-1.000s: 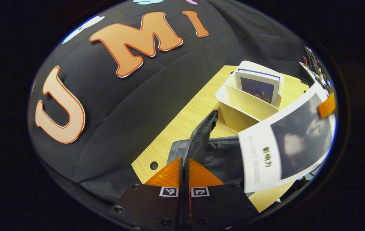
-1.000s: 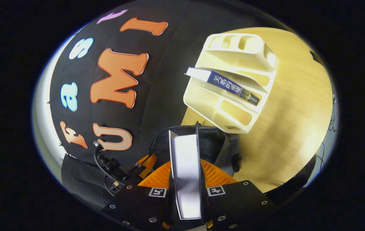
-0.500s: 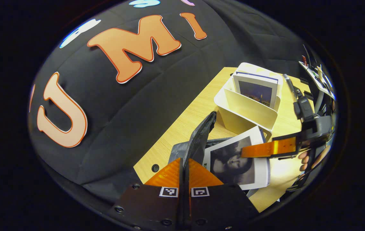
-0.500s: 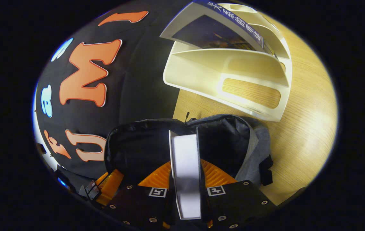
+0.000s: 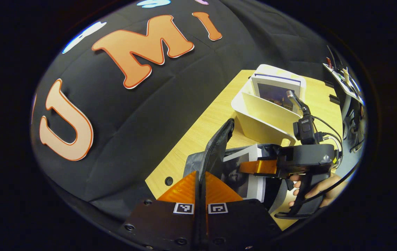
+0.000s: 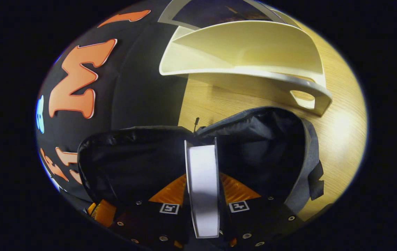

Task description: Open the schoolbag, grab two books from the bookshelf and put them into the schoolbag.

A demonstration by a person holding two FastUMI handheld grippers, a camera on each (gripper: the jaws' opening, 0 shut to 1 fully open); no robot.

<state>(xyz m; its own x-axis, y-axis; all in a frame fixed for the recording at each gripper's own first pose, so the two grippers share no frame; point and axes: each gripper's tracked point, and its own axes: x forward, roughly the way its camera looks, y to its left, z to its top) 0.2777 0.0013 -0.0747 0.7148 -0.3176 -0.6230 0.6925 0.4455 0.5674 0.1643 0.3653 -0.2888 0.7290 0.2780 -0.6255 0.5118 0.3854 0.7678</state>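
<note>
My left gripper (image 5: 200, 174) is shut on the raised zip edge (image 5: 219, 143) of the dark schoolbag (image 6: 261, 146), holding its mouth wide. My right gripper (image 6: 201, 177) is shut on a book (image 6: 203, 202), which I see edge-on with its white pages over the bag's black inside. In the left gripper view the right gripper (image 5: 250, 167) holds that grey-covered book (image 5: 235, 176) partly down in the bag opening, with a hand (image 5: 318, 191) on its handle. Behind the bag stands the cream bookshelf (image 5: 264, 115) (image 6: 247, 52), with another book (image 5: 276, 92) upright in it.
The bag and shelf rest on a wooden table (image 5: 205, 125) (image 6: 337, 132) against the black cloth wall. The table has a round hole (image 5: 166, 181) near the bag. Cables and clutter (image 5: 348, 90) lie beyond the table's far right edge.
My right gripper has come down and in with the book, from above the bag to partly inside its mouth. My left gripper has stayed shut on the zip edge.
</note>
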